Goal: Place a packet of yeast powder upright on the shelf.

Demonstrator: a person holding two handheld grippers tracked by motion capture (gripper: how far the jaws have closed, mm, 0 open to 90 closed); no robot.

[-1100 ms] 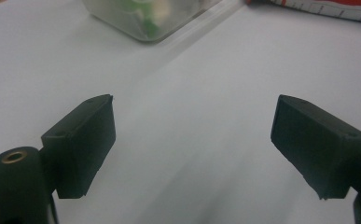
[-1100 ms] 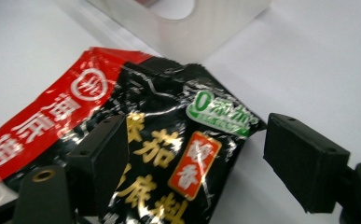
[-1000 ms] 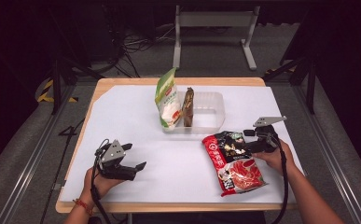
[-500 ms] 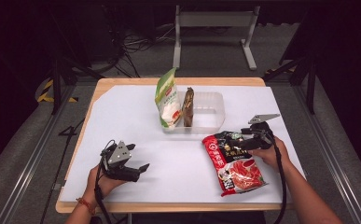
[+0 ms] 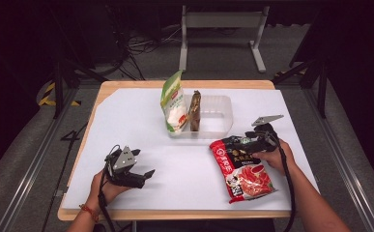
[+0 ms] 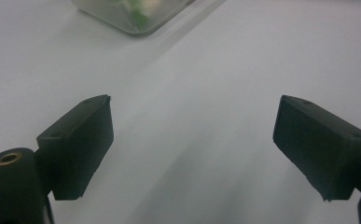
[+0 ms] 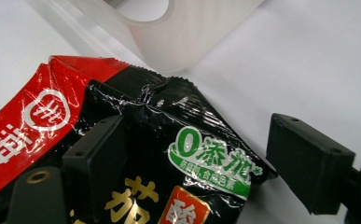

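A red and black snack packet lies flat on the white table at the front right. My right gripper is at the packet's far end, open, with a hand behind it. In the right gripper view the packet's black top corner lies between the spread jaws of the right gripper, and the left one overlaps the foil. My left gripper rests near the front left edge, open. In the left gripper view nothing but bare table lies between the jaws of the left gripper.
A clear plastic tub stands mid-table with a green and white pouch and a brown packet upright at its left end. Its corner is just beyond the snack packet. Table edges run close to both hands.
My right gripper has moved left and down onto the packet's top end. The left gripper has slid slightly toward the front right. The packet stays put.
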